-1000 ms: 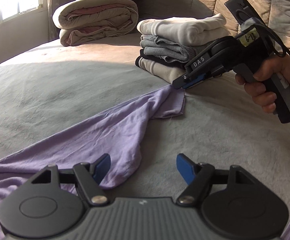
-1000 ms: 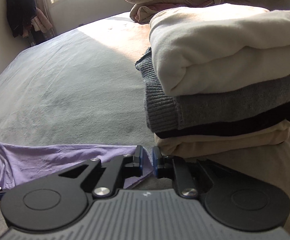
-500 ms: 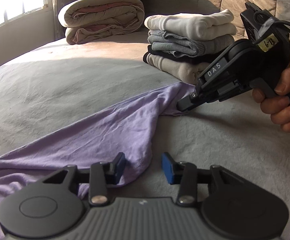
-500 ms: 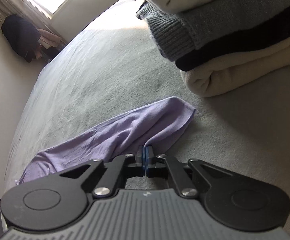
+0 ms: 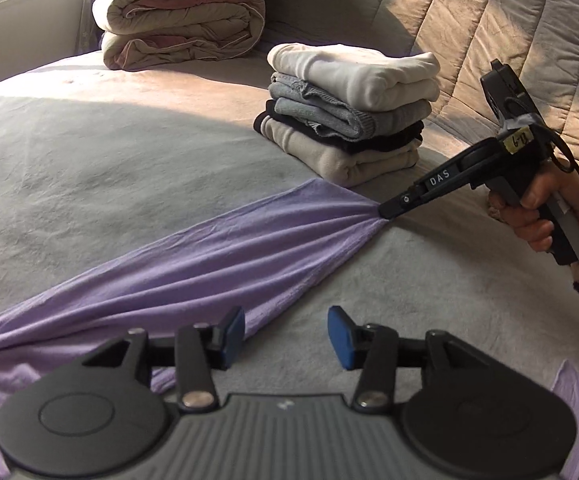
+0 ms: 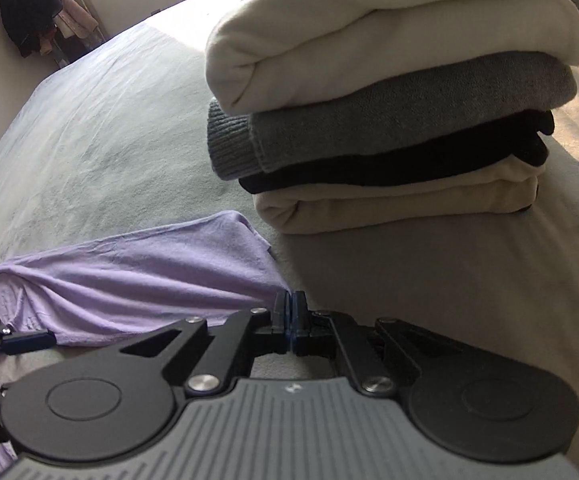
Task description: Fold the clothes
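Observation:
A lilac garment (image 5: 217, 248) lies spread across the grey bed (image 5: 89, 168). Its far end is drawn into taut folds that run to my right gripper (image 5: 385, 213). In the right wrist view that gripper (image 6: 291, 312) is shut on the edge of the lilac garment (image 6: 137, 276). My left gripper (image 5: 285, 330) hovers low over the near part of the cloth, its jaws opening. The garment's edge lies by the left blue pad (image 5: 234, 330), with mostly bare bedcover between the pads. A hand (image 5: 529, 216) holds the right gripper's handle.
A stack of folded clothes (image 5: 349, 120), white on top, stands just behind the right gripper, close in the right wrist view (image 6: 389, 100). A rolled duvet (image 5: 181, 28) lies at the back, beside a quilted headboard (image 5: 489, 40). Dark clothes (image 6: 25, 8) hang by the window.
My right gripper shut on the garment's end and pulled it to the right, stretching the cloth taut. My left gripper narrowed, then widened again, and rose a little.

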The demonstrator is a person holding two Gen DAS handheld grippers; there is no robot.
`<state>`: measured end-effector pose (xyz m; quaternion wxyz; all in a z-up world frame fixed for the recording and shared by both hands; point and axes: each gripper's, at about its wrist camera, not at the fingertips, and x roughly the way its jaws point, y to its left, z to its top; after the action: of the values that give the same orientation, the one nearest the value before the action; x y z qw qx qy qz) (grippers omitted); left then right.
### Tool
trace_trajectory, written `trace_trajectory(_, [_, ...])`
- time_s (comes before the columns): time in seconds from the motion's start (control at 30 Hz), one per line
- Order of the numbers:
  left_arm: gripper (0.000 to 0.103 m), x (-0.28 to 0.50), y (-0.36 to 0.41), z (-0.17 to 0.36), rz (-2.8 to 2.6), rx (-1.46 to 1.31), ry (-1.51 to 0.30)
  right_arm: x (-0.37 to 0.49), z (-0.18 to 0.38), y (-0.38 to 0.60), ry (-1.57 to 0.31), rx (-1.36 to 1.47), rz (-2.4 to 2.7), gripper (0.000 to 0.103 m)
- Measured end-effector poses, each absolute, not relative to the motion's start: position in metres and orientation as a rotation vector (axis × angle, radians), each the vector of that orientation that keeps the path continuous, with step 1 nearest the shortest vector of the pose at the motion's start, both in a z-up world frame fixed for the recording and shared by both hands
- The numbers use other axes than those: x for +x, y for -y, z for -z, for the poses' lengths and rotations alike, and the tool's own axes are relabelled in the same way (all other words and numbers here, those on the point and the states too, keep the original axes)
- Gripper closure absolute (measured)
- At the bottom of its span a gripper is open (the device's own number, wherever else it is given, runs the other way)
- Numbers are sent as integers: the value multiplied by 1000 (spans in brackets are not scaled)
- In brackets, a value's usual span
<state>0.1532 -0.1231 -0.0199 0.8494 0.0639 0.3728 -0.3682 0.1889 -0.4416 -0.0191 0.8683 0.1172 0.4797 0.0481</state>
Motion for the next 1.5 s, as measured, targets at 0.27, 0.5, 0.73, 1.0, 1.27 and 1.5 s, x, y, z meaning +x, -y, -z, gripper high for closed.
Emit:
trace_trajectory(0.27, [43, 178, 35, 18, 512, 122, -781, 188, 8, 442, -936, 274, -138, 68])
trace_trajectory(0.5, [41, 195, -48, 22, 271, 97, -784, 197, 12, 415, -904, 260, -116, 68])
trace_trajectory(0.73, [41, 201, -117, 35, 119, 60, -803, 207, 7, 354, -835, 88, -192, 68])
trace_trajectory(1.0, [41, 206, -149, 39, 72, 25, -780, 246, 29, 294, -857, -127, -264, 67])
trace_trajectory(1.27, [36, 222, -147, 48, 83, 50, -760, 252, 39, 276, -909, -283, -294, 102])
trace_trajectory(1.5, [28, 230, -148, 54, 66, 33, -723, 271, 33, 278, -874, -240, -228, 102])
